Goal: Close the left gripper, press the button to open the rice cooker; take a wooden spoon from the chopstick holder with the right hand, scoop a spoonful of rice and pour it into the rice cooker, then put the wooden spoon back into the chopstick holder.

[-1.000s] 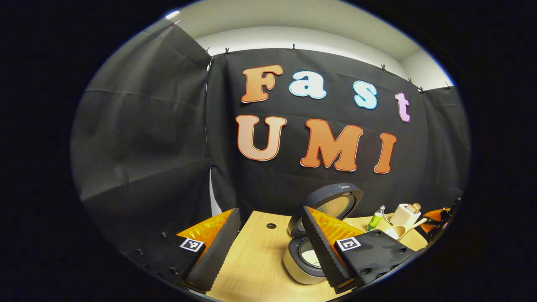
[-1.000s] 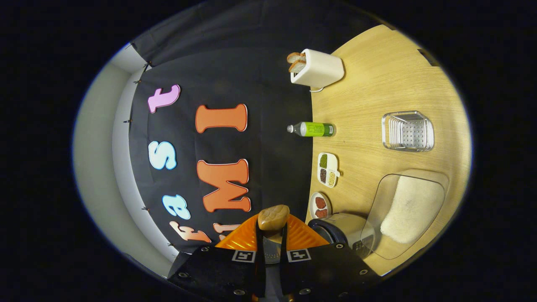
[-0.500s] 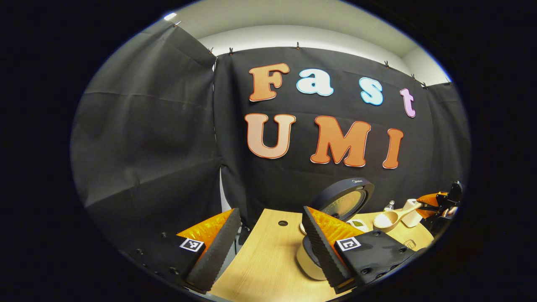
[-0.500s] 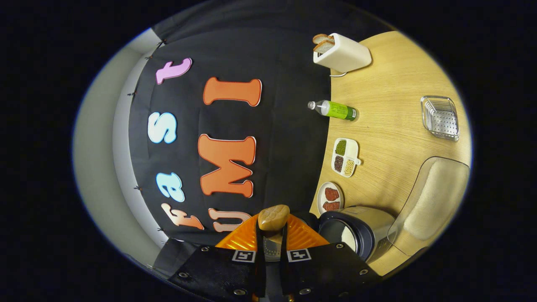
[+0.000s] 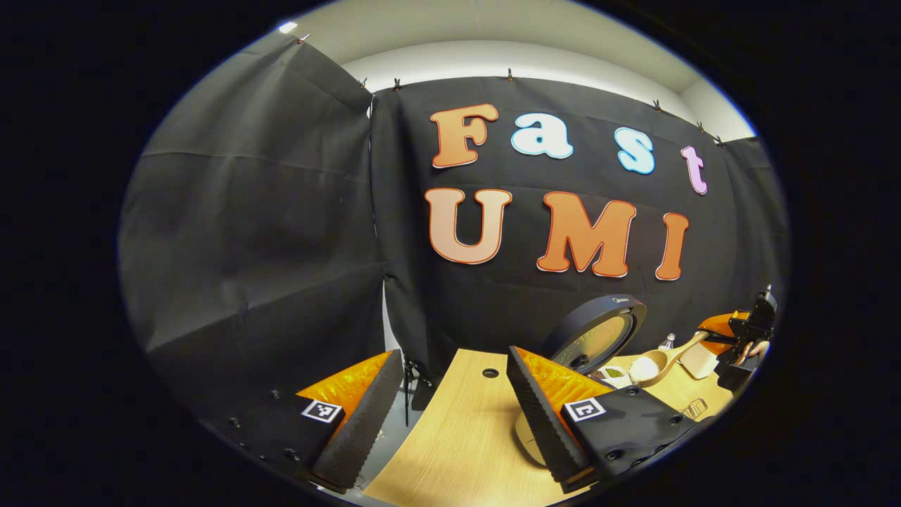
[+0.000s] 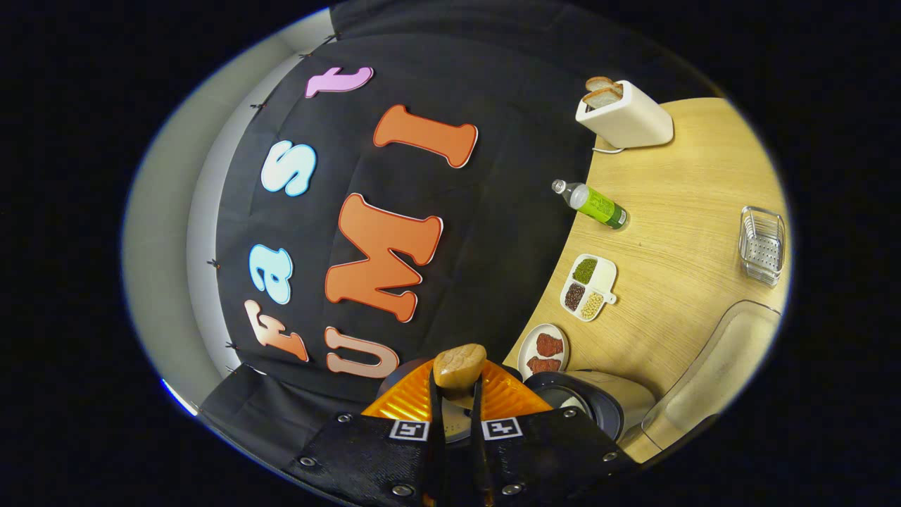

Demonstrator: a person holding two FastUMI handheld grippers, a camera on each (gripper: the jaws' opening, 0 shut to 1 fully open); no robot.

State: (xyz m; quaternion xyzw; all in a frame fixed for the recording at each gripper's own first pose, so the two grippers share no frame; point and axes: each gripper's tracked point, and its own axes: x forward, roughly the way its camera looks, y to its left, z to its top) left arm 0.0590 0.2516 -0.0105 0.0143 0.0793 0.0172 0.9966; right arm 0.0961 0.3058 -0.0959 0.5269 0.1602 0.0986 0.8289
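2 views | right hand-held gripper (image 6: 456, 422) pinching smooth wooden spoon (image 6: 459, 366) | left hand-held gripper (image 5: 450, 408) spread

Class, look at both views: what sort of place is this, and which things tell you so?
Probably a mock kitchen worktop set up in a recording booth: a wooden table against black cloth carries a toaster with bread, an open rice cooker and a divided dish of beans.

Cloth-walled test booth (image 5: 246, 232), kitchenware-laden table (image 6: 676, 211)
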